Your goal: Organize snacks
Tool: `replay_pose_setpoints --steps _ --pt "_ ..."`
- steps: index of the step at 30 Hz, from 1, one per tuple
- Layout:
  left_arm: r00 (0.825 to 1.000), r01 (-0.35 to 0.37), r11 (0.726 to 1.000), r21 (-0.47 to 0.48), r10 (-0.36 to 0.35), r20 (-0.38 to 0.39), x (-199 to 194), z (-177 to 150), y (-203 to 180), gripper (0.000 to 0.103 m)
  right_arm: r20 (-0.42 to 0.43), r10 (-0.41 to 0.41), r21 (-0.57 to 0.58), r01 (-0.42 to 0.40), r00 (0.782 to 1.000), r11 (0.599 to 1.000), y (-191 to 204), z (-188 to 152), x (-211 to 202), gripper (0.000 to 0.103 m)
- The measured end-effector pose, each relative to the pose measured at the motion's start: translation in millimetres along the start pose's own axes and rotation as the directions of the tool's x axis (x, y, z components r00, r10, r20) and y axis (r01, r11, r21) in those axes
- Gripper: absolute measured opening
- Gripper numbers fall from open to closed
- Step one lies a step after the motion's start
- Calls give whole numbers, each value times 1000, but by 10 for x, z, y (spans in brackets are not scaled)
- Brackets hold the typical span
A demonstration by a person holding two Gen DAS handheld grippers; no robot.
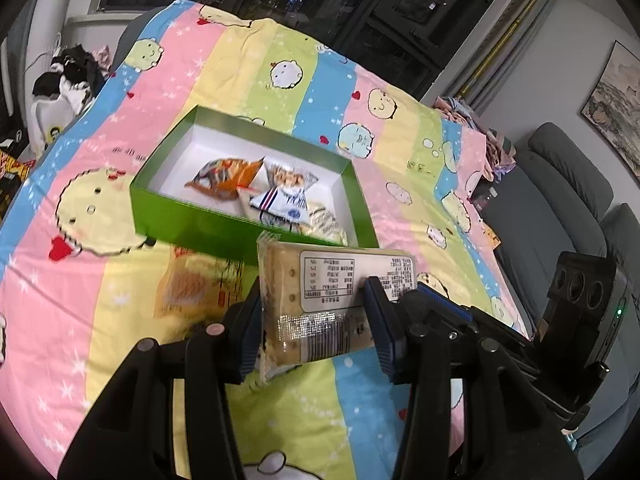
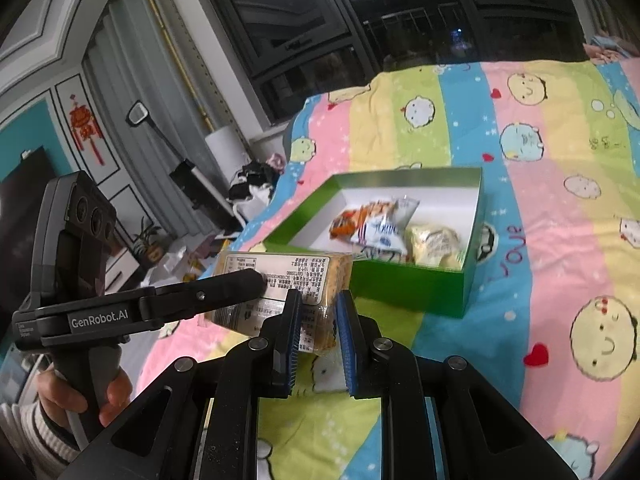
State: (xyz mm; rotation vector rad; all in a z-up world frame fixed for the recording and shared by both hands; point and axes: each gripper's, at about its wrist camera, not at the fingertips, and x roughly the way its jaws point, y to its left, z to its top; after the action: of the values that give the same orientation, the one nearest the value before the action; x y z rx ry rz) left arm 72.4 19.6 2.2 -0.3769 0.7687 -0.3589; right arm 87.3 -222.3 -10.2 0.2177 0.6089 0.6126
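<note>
The left gripper [image 1: 312, 320] is clamped on a clear-wrapped pack of pale crackers [image 1: 332, 300] with a white printed label, its 2 blue-padded fingers [image 1: 376, 320] pressing the pack's sides. The right gripper [image 2: 318, 334] pinches a corner of the same pack [image 2: 280, 280], its jaws nearly together on the wrapper. The pack is lifted above the striped pastel bedsheet [image 1: 100, 160] printed with round cartoon faces, at the near side of an open green cardboard box [image 1: 256, 236] with a white inside. In the box lie an orange snack bag [image 1: 224, 178], a white-and-blue packet [image 1: 284, 204] and a pale yellowish packet [image 2: 434, 244], bunched toward its right half. A yellow snack bag [image 1: 192, 284] lies on the sheet just left of the held pack. A hand [image 2: 100, 392] in a striped sleeve grips the left tool's handle.
</note>
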Motion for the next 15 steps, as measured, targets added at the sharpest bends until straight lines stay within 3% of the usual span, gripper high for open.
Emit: replay_pose_setpoints --steps 15 --pt "1000 19 999 29 -20 22 245 534 18 47 61 -3 -7 3 998 1000 -214 429 221 20"
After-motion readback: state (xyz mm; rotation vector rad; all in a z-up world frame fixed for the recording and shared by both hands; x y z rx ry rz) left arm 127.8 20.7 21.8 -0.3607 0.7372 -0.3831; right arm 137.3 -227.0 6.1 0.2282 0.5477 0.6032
